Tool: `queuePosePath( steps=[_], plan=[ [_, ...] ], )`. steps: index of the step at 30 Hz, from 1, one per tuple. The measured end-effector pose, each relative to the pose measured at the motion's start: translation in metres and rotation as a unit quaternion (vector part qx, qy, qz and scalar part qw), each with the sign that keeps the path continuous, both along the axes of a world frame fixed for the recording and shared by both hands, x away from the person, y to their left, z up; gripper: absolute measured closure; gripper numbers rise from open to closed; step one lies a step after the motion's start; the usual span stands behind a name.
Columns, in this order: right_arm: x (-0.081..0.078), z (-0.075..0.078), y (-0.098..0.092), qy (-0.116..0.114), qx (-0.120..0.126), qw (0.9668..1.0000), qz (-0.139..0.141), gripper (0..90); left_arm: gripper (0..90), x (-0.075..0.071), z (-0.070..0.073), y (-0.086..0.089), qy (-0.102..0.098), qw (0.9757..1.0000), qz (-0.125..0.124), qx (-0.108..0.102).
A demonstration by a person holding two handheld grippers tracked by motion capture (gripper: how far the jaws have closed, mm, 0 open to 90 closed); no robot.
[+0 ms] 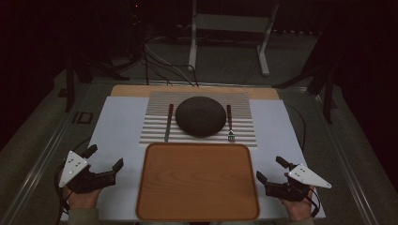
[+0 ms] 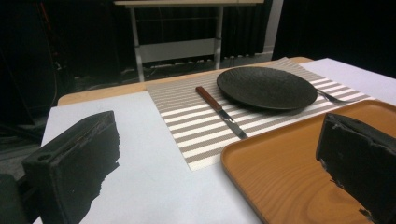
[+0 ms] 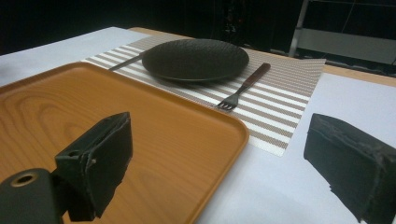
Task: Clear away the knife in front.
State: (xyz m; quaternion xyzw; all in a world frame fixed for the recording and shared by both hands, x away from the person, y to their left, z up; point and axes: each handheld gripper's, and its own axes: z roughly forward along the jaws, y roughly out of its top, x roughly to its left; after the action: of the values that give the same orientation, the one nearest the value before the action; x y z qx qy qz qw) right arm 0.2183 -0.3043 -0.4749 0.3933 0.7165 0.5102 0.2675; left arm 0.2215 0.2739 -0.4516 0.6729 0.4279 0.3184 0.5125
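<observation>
Both grippers, left (image 1: 104, 159) and right (image 1: 271, 170), rest with jaws apart and empty at the worktop's near corners, flanking the tray (image 1: 197, 182), presumably ready. Plate (image 1: 200, 116), knife (image 1: 168, 123) and fork (image 1: 230, 123) lie on the mat (image 1: 244, 131) beyond.

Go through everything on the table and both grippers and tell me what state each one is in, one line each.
Round dark plate: upright, empty, on the striped placemat.
Wooden-handled knife: flat, left of the plate.
Wooden-handled fork: flat, right of the plate, tines toward the tray.
Orange wooden tray: empty.
Left gripper: open, holding nothing.
Right gripper: open, holding nothing.
</observation>
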Motion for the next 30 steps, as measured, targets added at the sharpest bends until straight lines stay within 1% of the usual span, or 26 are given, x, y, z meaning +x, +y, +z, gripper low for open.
queuePosePath(
  steps=[5, 11, 15, 19, 21, 26, 28, 30],
  plan=[
    [0.000, 0.000, 0.000, 0.000, -0.001, 1.0000, -0.004, 7.9, 0.0, 0.000, 0.000, 0.000, 0.000, 1.0000, 0.004, 0.002],
    [0.001, -0.001, 0.001, 0.002, -0.001, 1.0000, -0.009, 7.9, 0.0, 0.002, -0.002, -0.001, 0.006, 1.0000, 0.003, 0.005],
    [0.002, -0.002, 0.002, 0.003, -0.004, 1.0000, -0.007, 7.9, 0.0, 0.003, -0.003, -0.004, 0.011, 0.9999, 0.003, 0.008],
    [0.002, -0.002, 0.002, 0.005, -0.005, 0.9999, -0.008, 7.9, 0.0, 0.003, -0.003, -0.004, 0.010, 0.9999, 0.005, 0.007],
    [0.002, -0.002, 0.002, 0.006, -0.005, 0.9999, -0.008, 7.9, 0.0, 0.005, -0.002, -0.004, 0.017, 0.9997, 0.014, 0.006],
    [0.002, -0.002, 0.002, 0.006, -0.005, 0.9999, -0.011, 7.9, 0.0, 0.009, -0.001, -0.005, 0.022, 0.9996, 0.017, 0.003],
    [0.001, -0.002, 0.002, 0.006, -0.005, 0.9999, -0.013, 7.9, 0.0, 0.010, 0.001, -0.006, 0.023, 0.9995, 0.020, 0.007],
    [0.001, -0.002, 0.001, 0.005, -0.004, 0.9999, -0.015, 7.9, 0.0, 0.014, 0.002, -0.008, 0.035, 0.9987, 0.032, 0.017]
  ],
)
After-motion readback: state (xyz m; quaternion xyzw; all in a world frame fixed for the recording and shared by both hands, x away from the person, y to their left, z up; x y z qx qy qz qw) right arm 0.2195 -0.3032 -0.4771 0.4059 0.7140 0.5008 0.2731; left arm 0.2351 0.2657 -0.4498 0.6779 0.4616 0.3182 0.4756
